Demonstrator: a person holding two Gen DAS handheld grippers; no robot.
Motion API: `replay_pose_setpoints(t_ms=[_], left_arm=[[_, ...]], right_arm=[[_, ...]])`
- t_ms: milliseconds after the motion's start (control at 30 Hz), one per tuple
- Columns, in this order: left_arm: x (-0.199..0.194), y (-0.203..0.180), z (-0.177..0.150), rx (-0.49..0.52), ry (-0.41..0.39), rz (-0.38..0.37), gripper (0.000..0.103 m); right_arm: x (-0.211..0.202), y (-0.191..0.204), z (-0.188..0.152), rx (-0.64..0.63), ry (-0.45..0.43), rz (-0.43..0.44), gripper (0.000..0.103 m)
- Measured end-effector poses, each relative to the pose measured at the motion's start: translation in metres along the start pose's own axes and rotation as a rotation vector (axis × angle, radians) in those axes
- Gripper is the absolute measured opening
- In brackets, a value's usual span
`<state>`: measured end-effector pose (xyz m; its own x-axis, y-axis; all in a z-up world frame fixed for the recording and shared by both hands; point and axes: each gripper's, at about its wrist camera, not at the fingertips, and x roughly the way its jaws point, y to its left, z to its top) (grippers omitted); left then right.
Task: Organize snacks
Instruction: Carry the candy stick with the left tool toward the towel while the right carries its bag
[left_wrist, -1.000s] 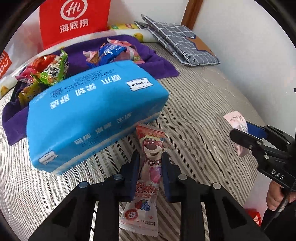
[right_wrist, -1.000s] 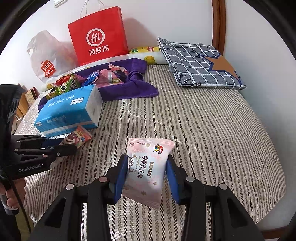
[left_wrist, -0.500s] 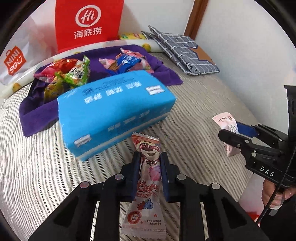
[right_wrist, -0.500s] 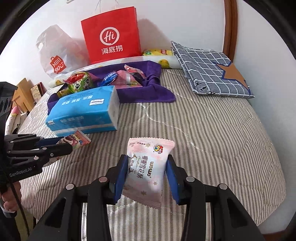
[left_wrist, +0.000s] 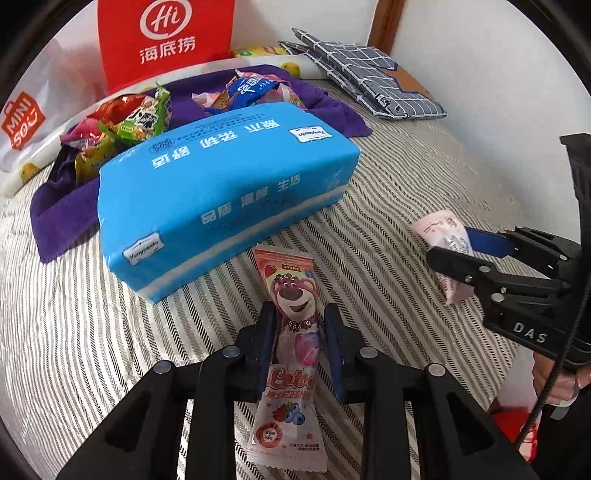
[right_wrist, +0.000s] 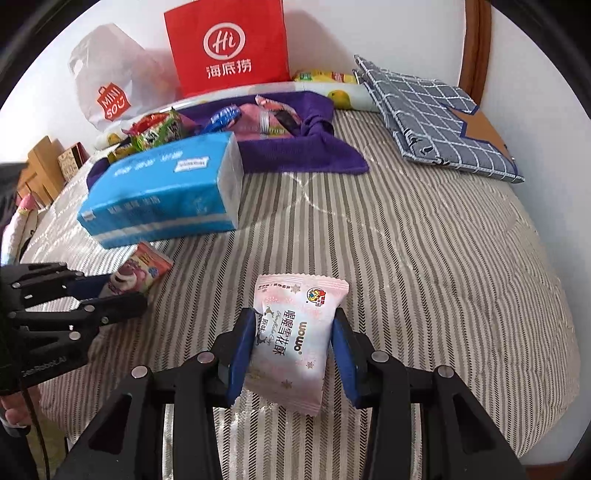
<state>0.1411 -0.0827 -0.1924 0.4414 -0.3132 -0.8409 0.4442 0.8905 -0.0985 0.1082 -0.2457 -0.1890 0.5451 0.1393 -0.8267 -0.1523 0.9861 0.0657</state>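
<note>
My left gripper (left_wrist: 297, 314) is shut on a long pink bear-print snack packet (left_wrist: 293, 343), held above the striped bedspread (left_wrist: 388, 206) just in front of a blue tissue pack (left_wrist: 221, 184). My right gripper (right_wrist: 293, 321) is shut on a pale pink snack pouch (right_wrist: 295, 336) over the middle of the bed. Each gripper shows in the other's view: the right gripper (left_wrist: 448, 247) at the right with its pouch (left_wrist: 443, 236), the left gripper (right_wrist: 122, 291) at the left with the bear packet (right_wrist: 142, 271). Several loose snacks (left_wrist: 129, 122) lie on a purple cloth (left_wrist: 66, 218) behind the tissue pack.
A red paper bag (right_wrist: 229, 44) and a white plastic bag (right_wrist: 107, 81) stand against the wall at the back. A folded grey checked cloth (right_wrist: 436, 118) lies at the back right. The bed's edge curves away at the right and front. A hand (left_wrist: 557, 380) grips the right tool.
Both grippers drew back from the tissue pack and purple cloth, keeping hold of their packets. The bags at the wall came further into view.
</note>
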Motion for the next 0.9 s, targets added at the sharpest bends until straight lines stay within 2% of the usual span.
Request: replay_pose_setpoints(t_ms=[200,467,567,667,800,900], left_arm=[[-0.001,0.001,0.0,-0.015,-0.003,-0.012,0.021],[-0.012,-0.004,0.0,-0.021,-0.027,-0.038,0.021],[-0.019,0.001,0.0,-0.029,-0.048,-0.01,0.021],[-0.025,0.016,0.002,-0.078,-0.062,-0.002,0.021],[-0.027,0.033,0.004,-0.148,-0.067,-0.031,0.021],[-0.028,0.04,0.005,-0.172,-0.077,-0.009,0.021]], right_arm=[[0.006,-0.002,-0.002,0.015,-0.004,0.005,0.04],[-0.01,-0.003,0.003,0.019,-0.033,-0.002,0.04],[-0.015,0.0,0.005,0.015,-0.044,-0.009,0.04],[-0.019,0.003,0.007,0.009,-0.051,-0.008,0.04],[-0.017,0.007,0.009,0.003,-0.05,-0.005,0.04],[-0.014,0.008,0.009,0.0,-0.045,-0.003,0.04]])
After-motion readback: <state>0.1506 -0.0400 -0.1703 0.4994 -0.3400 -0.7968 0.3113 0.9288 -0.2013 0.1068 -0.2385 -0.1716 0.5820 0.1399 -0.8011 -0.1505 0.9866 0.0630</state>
